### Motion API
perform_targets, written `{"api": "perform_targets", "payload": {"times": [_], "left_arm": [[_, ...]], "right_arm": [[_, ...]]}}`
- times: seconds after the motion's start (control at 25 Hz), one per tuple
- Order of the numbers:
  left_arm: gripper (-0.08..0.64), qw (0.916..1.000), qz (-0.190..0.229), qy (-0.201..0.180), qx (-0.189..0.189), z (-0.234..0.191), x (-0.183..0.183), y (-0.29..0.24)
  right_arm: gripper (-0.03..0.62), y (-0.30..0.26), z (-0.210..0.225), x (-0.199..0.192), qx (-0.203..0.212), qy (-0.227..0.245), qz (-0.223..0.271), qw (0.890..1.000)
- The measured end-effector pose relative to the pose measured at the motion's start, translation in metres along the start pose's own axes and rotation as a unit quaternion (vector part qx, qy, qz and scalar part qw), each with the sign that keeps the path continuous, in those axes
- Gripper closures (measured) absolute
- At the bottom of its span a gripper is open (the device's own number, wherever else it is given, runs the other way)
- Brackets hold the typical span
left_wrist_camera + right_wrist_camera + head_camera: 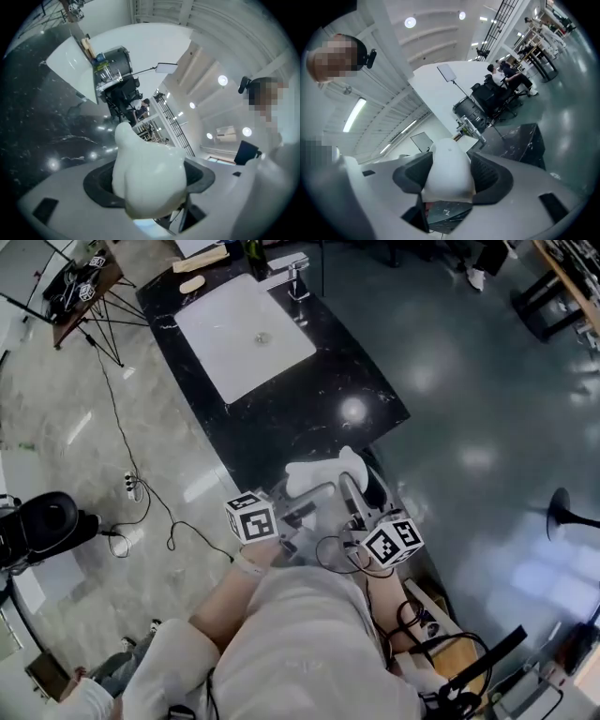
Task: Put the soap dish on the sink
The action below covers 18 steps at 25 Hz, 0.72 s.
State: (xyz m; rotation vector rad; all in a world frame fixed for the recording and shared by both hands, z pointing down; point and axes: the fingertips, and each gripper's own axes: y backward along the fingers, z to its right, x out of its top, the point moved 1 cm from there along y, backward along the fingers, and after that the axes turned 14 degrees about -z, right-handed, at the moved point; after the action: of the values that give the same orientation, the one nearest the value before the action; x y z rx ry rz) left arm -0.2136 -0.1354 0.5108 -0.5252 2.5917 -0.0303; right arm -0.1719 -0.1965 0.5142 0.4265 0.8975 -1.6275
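My left gripper and right gripper both clench the glossy white moulded soap dish at the black marble counter's near end. The white rectangular sink lies straight ahead, farther along that counter.

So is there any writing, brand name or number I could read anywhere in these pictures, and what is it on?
Readable words or numbers: none in any view.
Left cube on the left gripper and right cube on the right gripper: black-and-white square patterns, no letters.
Soap dish, clamped by both: plain white.
Items at the counter's far end: too small to read.
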Motion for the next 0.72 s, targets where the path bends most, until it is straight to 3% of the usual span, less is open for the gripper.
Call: {"api": "perform_targets", "payload": {"times": [0.36,0.72], "left_arm": [[0.221,0.9922,0.056,0.081,0.077,-0.094,0.013,0.059],[0.221,0.9807,0.080,0.154,0.089,-0.131,-0.013,0.092]], "right_arm": [[0.324,-0.110,-0.001,-0.051,0.057,-0.021,-0.093,0.994],[0.327,-0.143,-0.010,-0.092,0.073,-0.007,-0.148,0.986]]}}
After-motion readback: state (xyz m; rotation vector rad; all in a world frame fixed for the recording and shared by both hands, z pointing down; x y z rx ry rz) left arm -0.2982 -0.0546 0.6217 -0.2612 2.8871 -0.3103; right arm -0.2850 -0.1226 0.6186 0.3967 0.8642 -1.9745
